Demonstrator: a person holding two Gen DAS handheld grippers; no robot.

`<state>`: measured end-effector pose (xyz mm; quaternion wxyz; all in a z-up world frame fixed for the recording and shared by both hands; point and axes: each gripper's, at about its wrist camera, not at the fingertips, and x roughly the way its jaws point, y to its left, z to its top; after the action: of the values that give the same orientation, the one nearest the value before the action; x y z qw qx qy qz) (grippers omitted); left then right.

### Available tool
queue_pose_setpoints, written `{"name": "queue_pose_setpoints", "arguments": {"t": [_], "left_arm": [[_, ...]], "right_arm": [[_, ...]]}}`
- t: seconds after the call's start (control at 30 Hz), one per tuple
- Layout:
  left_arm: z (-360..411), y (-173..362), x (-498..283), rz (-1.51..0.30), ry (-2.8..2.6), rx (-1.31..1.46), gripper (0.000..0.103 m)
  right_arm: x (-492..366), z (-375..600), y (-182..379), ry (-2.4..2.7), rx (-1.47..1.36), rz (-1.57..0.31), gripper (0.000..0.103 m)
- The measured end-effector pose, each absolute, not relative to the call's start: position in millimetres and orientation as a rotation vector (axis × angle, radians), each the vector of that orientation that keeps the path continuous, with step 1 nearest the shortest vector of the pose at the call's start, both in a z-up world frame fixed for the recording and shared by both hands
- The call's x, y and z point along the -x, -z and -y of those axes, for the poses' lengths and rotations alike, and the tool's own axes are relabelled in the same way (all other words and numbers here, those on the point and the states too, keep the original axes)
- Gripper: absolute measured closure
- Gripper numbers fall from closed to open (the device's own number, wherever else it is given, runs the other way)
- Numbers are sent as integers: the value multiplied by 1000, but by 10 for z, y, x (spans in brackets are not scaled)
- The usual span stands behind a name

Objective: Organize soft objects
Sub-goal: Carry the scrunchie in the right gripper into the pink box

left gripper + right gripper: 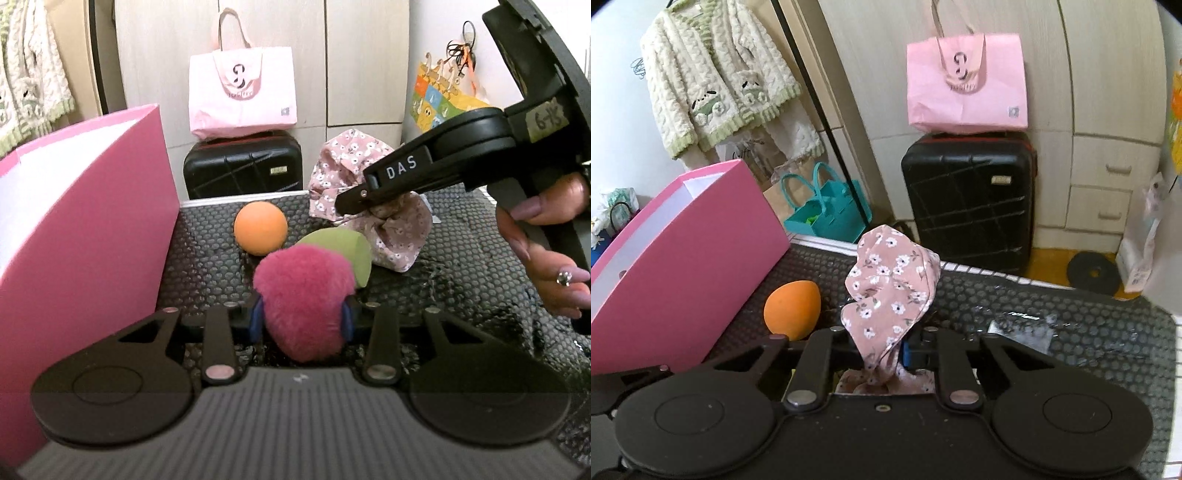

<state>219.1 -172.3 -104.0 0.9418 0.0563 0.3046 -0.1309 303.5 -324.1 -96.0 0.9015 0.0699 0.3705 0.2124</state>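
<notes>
My left gripper (pixel 302 321) is shut on a fluffy magenta pom-pom (pixel 304 299), held just above the black dotted mat (pixel 207 273). Behind it lie a green sponge (pixel 345 247) and an orange egg-shaped sponge (pixel 260 228), also in the right wrist view (pixel 792 309). My right gripper (pixel 882 349) is shut on a pink floral scrunchie (pixel 892 291), which stands up from the jaws; in the left wrist view the gripper (pixel 354 201) pinches the scrunchie (pixel 399 236) at the mat's far right. An open pink box (pixel 85 206) stands at the left, also in the right wrist view (pixel 690 236).
A black suitcase (pixel 967 199) with a pink tote bag (pixel 967 85) on top stands behind the mat. A teal bag (pixel 827 210) sits on the floor at the left. A clear plastic wrapper (pixel 1023 328) lies on the mat at the right.
</notes>
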Motion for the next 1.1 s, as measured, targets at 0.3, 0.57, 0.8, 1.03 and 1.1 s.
{"name": "queue_pose_setpoints", "arguments": {"t": [0.3,0.57,0.8,1.03,1.1], "left_arm": [[1721,998,-2070,-610,286,-114,65],[1583,903,-1919,-653,353,-83,65],[1412,822,-1740,-719,448,-49,65],[1238,811,-1495,-779,557,-21,65],[1182,783,-1427,-786,576,-16,65]], "right_arm": [[-2765,3342,856,-377,-81,-756,83],[-2421,3452,836,-354,-114,-791,83],[-2016,3400,804,-347,-98,-809,83],[-1567,3260,785,-375,-78,-819,83],[-1438,3219,781,-377,-76,-824,83]]}}
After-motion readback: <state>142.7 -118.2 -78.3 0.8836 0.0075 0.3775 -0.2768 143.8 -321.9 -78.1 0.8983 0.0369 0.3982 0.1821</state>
